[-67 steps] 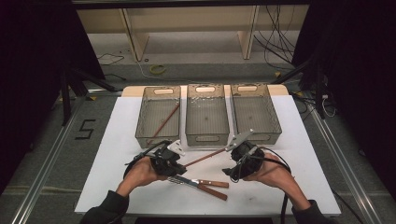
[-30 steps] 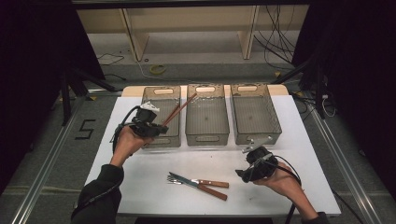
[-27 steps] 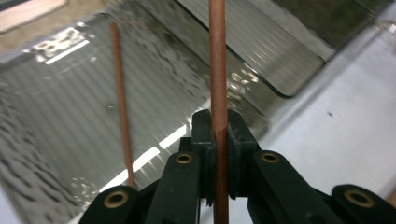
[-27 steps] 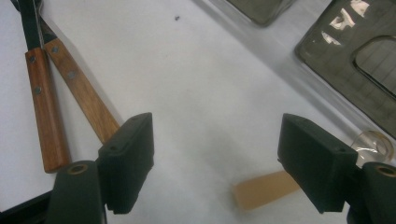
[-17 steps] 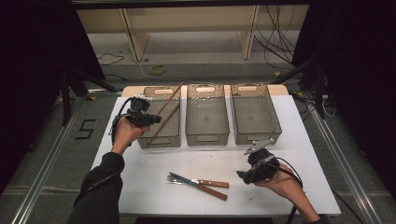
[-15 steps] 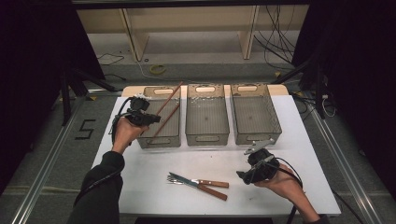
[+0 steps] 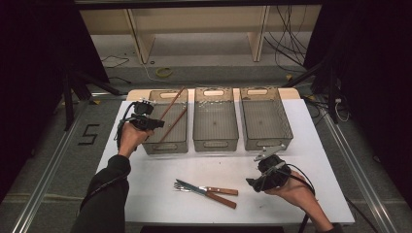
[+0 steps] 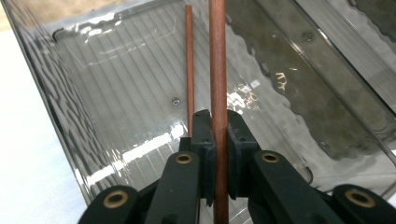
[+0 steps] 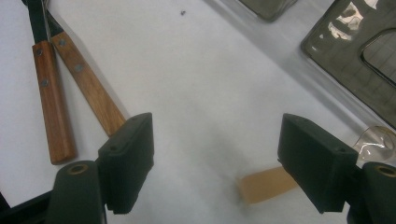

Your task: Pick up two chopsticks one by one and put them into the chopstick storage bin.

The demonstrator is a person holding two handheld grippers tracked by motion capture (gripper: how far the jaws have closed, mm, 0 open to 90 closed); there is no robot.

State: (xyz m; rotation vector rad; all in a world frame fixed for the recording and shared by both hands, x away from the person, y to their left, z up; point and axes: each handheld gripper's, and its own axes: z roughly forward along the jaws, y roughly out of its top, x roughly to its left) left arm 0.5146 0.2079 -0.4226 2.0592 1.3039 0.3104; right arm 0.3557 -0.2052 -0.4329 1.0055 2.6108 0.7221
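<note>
My left gripper (image 7: pixel 151 122) hovers at the left rim of the left bin (image 7: pixel 165 146), shut on a brown chopstick (image 7: pixel 173 101) that slants up and away over the bin. In the left gripper view the pads (image 8: pixel 205 135) pinch this chopstick (image 8: pixel 218 70) near its lower end. A second chopstick (image 8: pixel 189 65) lies on the bin floor (image 8: pixel 116 93), also seen from above (image 7: pixel 174 124). My right gripper (image 7: pixel 265 177) rests near the table's front right, jaws wide open (image 9: pixel 219 154) over bare white tabletop.
Two more smoky plastic bins, middle (image 7: pixel 215 143) and right (image 7: pixel 266 141), stand beside the left one. A knife and a fork with wooden handles (image 7: pixel 214 191) lie at the front centre (image 9: pixel 51 98). A tan tape patch (image 9: pixel 261 184) sits under the right gripper.
The left hand has carried the chopstick from the front of the table to the left bin, then swung it left and lowered it slightly. The right gripper has stayed put over the last second.
</note>
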